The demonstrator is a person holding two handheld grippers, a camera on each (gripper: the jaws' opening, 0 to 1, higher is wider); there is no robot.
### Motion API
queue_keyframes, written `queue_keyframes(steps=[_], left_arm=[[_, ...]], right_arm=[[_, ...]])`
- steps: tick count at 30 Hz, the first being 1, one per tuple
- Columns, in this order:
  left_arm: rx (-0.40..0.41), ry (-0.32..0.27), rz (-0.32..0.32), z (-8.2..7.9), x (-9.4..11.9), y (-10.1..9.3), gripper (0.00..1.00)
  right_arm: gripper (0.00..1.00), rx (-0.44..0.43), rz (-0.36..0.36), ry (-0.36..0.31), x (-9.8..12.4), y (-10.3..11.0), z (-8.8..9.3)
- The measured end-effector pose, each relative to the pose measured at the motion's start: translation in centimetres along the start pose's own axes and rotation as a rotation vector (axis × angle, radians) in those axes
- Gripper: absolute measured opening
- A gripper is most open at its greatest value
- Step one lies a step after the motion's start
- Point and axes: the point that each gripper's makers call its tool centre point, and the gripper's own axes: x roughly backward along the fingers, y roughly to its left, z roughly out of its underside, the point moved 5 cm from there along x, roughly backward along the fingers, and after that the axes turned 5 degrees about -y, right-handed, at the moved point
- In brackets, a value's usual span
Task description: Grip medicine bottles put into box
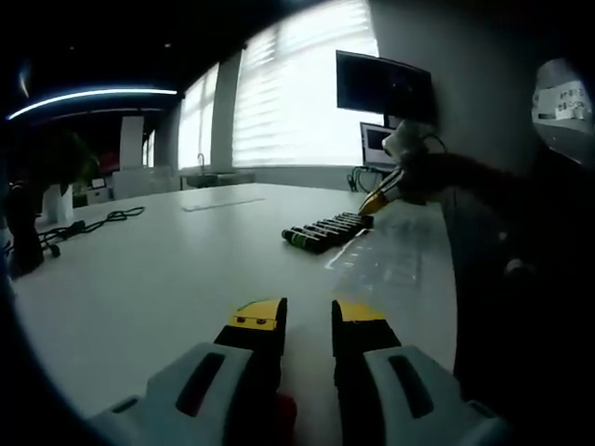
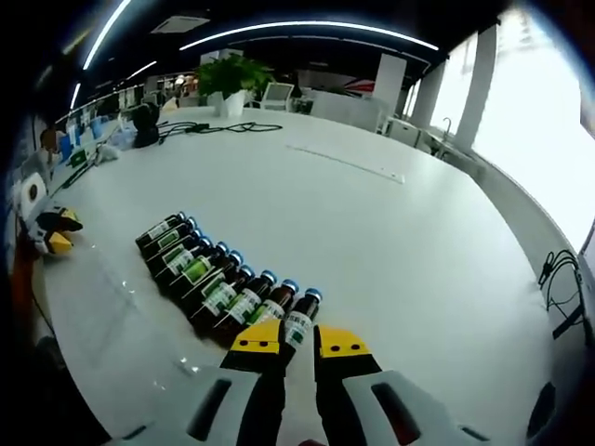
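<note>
Left gripper view has my left tongs low over the broad white table, yellow tips apart with bare table between them, holding nothing. Farther off and to the right lies the row of dark brown medicine bottles with green labels, side by side on the table, well apart from these tongs; beyond them my right tongs come in from the right, near the far end of the row, and just beside the row a clear plastic box is faintly visible. Right gripper view looks down along my right tongs, tips apart and straddling the nearest brown bottle with a blue cap at the right end of the row, which runs away to the upper left. Whether the tips touch it I cannot tell. Each bottle lies flat, its long axis roughly along my tongs, cap pointing away toward the upper right. To grip well, I judge I should centre the tips on the label, square across the body, clear of its neighbour, then squeeze gently before lifting toward the box.
</note>
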Motion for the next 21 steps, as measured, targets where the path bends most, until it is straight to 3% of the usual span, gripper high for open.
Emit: queue_keyframes(steps=[16, 21], left_arm=[[-0.005, 0.002, 0.001, 0.0, 0.0, 0.0, 0.14], [-0.003, 0.0, -0.001, 0.0, 0.0, 0.1, 0.14]], right_arm=[[0.08, -0.002, 0.027, 0.087, -1.5, -0.6, 0.5], [0.07, -0.054, 0.03, 0.092, -1.5, -0.8, 0.6]])
